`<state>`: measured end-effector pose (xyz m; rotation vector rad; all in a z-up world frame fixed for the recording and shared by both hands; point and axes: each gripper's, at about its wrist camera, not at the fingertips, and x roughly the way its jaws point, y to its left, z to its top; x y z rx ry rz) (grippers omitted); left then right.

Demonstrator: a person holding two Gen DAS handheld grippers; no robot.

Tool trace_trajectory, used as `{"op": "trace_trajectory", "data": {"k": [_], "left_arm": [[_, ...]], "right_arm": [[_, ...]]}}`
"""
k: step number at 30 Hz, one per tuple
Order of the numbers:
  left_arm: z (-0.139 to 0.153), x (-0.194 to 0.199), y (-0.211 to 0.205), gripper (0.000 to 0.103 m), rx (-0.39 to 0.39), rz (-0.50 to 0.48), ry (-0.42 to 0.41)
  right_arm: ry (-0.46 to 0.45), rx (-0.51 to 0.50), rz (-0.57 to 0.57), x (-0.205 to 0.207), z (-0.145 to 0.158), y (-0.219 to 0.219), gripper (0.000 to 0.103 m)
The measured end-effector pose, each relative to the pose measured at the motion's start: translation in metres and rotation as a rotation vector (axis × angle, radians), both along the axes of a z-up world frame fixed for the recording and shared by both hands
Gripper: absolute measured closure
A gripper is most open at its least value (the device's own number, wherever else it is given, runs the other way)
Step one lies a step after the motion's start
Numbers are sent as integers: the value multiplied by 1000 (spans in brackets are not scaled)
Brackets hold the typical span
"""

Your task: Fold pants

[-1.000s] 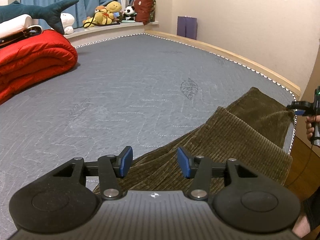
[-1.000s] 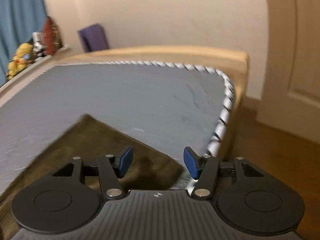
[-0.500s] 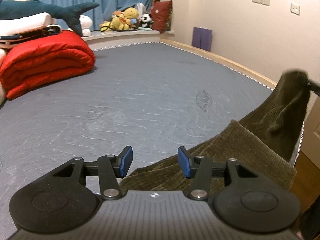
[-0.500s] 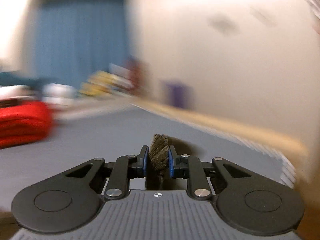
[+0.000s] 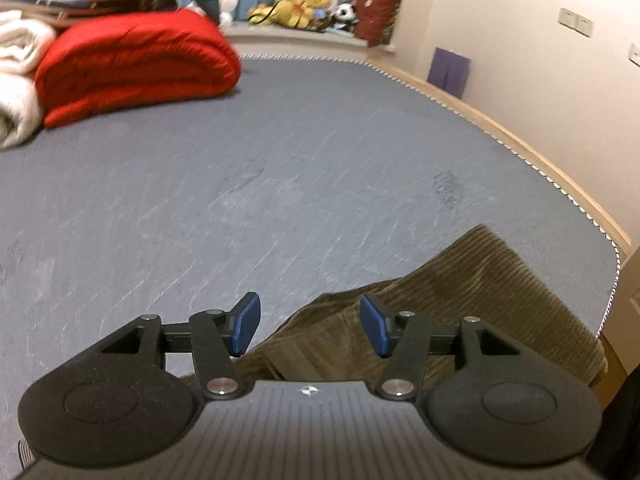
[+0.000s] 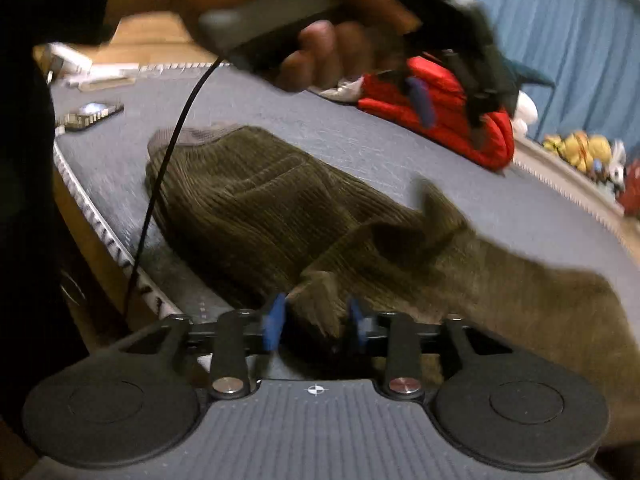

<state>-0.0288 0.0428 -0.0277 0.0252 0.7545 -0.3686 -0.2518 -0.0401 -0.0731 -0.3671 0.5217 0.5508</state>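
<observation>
Olive corduroy pants (image 5: 480, 300) lie near the bed's front corner. In the right wrist view the pants (image 6: 260, 200) stretch across the grey mattress (image 6: 400, 152), with one leg end doubled back over the rest. My right gripper (image 6: 316, 316) is opening; a bunched fold of the pants stands between its blue pads, and the pads no longer squeeze it. My left gripper (image 5: 310, 312) is opening too, hovering over the pants' near edge with nothing pinched. A hand (image 6: 320, 52) holds the left gripper (image 6: 448, 96) above the pants.
A folded red quilt (image 5: 132, 64) and white blankets (image 5: 16, 80) are piled at the far left of the mattress (image 5: 280, 180). Plush toys (image 5: 300, 8) line the window ledge. A wooden bed frame (image 5: 520, 148) runs along the right. A phone-like object (image 6: 88, 114) lies near the corner.
My right gripper took the far leg end, swung it across over the pants while rolling, and its jaws now stand wider. My left gripper drifted sideways and opened slightly.
</observation>
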Motion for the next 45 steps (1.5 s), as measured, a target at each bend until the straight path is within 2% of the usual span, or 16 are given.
{"op": "trace_trajectory", "data": {"k": [4,7,12,15,20,22,25,30,31,32,33,36,38,40,43,45], "left_arm": [[-7,8,15,42,-42,20,52],[-7,9,18,42,-29,29,50],[0,6,11,42,-37,10,29],[1,6,0,42,-24,-10,20],[-2,9,-14,42,-13,-27,24],[-4,9,-18,42,-1,-25,24],[-6,9,-20,42,12,-32,21],[-8,12,-23,42,18,-40,23],[-8,13,-25,42,15,-40,25],[-8,13,-26,42,14,-41,26],[-8,14,-28,42,14,-42,26],[-9,15,-32,42,13,-50,29],[-10,15,-35,42,14,-66,30],[-12,16,-42,42,20,-92,35],[-19,17,-53,42,30,-130,56],[-27,21,-58,30,-20,-149,118]], "right_arm": [[-28,98,-126,-9,11,-32,56],[-82,130,-295,-7,25,-69,55],[-119,25,-611,-1,26,-125,54],[-11,145,-701,0,23,-161,53],[166,420,-696,20,15,-190,48],[281,534,-760,35,6,-201,48],[369,639,-827,47,-6,-209,48],[370,772,-912,79,-22,-220,51],[385,809,-926,84,-25,-223,65],[395,847,-939,86,-26,-227,86],[387,900,-954,84,-26,-233,94],[233,1040,-1037,59,-15,-260,95],[143,1132,-1148,42,-16,-287,95],[167,1183,-1246,35,-28,-308,94],[277,1212,-1268,37,-48,-323,90],[287,1151,-1225,38,-44,-321,87]]}}
